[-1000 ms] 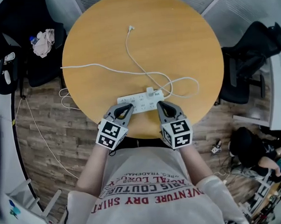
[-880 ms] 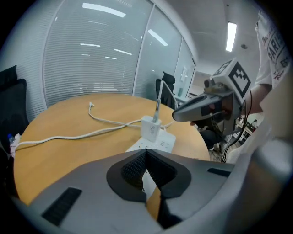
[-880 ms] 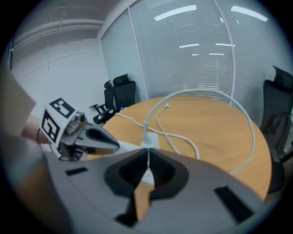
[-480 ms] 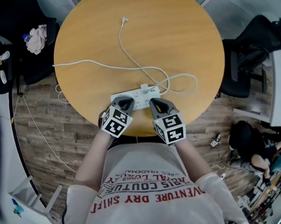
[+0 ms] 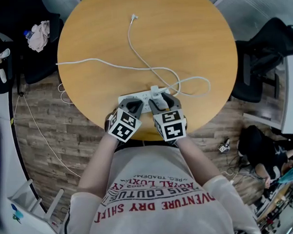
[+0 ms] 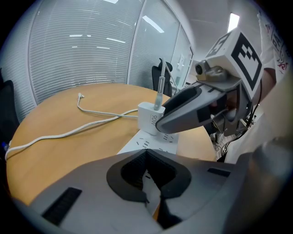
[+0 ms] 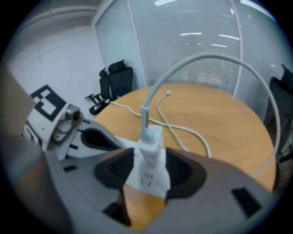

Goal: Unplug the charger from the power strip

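Note:
A white power strip (image 5: 136,97) lies near the front edge of the round wooden table (image 5: 182,40), with a white charger (image 5: 156,93) plugged in and its cable (image 5: 133,42) trailing away. My right gripper (image 5: 158,103) reaches over the strip. Its jaws are opening, and the charger (image 7: 151,160) stands between them in the right gripper view. My left gripper (image 5: 131,107) is shut, with its tips down on the strip's left part (image 6: 155,144). In the left gripper view the charger (image 6: 149,119) sits just beyond the right gripper's finger (image 6: 187,109).
The strip's own cord (image 5: 86,66) runs off the table's left edge to the wooden floor. Black office chairs stand at the left (image 5: 17,42), with a cloth on it, and at the right (image 5: 265,60). A person (image 5: 264,152) crouches at lower right.
Both grippers have come down onto the strip. The right one slid left and forward to the charger, and its jaws now straddle it. The left has stayed put for the last half second.

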### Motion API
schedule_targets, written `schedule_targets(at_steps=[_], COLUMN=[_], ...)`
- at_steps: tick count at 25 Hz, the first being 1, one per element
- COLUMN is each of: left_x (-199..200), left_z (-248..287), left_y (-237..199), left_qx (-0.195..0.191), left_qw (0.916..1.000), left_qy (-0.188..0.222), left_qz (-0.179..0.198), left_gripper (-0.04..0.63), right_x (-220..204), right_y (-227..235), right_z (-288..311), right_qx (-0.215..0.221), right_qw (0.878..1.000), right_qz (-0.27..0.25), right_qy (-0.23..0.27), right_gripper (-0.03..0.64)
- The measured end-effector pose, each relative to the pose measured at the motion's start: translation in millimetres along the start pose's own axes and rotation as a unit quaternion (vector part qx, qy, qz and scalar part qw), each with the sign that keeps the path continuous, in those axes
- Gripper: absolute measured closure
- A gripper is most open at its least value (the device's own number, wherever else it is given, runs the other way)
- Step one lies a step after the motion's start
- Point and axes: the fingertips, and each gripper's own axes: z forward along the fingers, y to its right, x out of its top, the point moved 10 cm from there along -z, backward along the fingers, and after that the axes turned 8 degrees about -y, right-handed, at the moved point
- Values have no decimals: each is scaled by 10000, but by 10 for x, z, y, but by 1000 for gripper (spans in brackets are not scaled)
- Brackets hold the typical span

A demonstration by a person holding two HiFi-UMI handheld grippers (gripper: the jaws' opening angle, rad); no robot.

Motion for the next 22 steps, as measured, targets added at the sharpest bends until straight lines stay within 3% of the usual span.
schedule_targets(at_steps=[10, 15, 22], left_x=[0, -1, -13], left_z=[14, 29, 18], left_y=[42, 45, 16], left_qx=[110, 140, 113], left_qw=[9998, 9997, 9998], left_qy=[35, 52, 31], left_qz=[140, 194, 149], left_gripper=[565, 565, 565], right_x=[158, 160, 198], right_y=[5, 10, -26], right_z=[290, 336, 335], right_qx=[-285, -488, -502], right_qw=[9970, 9953, 9940], right_qz=[342, 402, 385], right_qy=[-639, -727, -889], right_gripper=[396, 440, 449])
